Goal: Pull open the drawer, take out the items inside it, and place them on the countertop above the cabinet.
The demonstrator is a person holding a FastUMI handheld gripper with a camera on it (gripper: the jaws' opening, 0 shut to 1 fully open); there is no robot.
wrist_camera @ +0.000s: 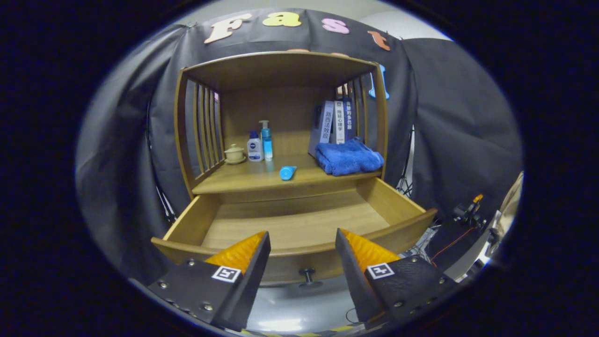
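Drawer (299, 224) | pulled out, floor looks bare, knob (308, 276) between tongs (302, 248) | tongs spread, holding nothing | blue tube (287, 172) beyond on worktop (243, 180), lying end toward tongs

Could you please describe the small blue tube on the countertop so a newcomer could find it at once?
Start at the wooden cabinet with its open drawer. On the countertop above the drawer, near the front edge, lies the blue tube. Unlike the upright bottles behind it, it rests on its side.
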